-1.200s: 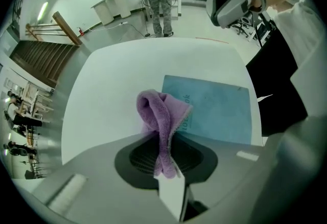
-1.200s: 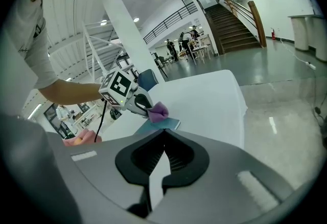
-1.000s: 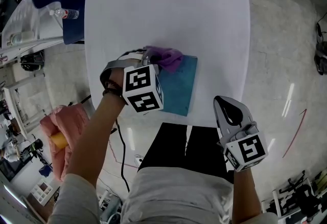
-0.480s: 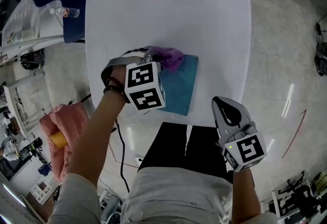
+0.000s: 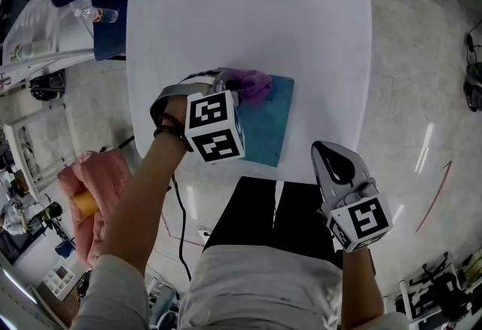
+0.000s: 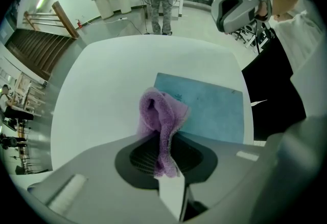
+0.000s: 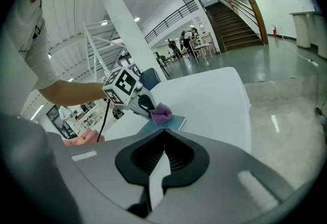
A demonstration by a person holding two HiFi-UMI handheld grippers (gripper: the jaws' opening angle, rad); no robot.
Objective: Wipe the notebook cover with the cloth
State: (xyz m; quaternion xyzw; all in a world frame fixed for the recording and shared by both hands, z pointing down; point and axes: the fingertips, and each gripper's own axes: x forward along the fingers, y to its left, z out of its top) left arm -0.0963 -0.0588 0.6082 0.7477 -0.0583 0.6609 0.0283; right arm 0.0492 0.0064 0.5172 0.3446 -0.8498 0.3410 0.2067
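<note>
Head view hides the left tongs (image 6: pixel 164 160) gripping the cloth (image 5: pixel 251 84) at the notebook (image 5: pixel 267 126); right tongs (image 7: pixel 163 138) clenched, empty.

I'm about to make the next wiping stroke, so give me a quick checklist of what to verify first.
1. Cloth clamped in the left gripper: ok, the jaws are shut on it.
2. Cloth over the notebook: ok, but only at one corner; most of the cover lies bare.
3. Cloth pressing on the cover: cannot tell.
4. Notebook closed and flat on the table: ok.
5. Right gripper steadying the notebook: not ok; it is shut, empty and held off the table's near edge.
</note>
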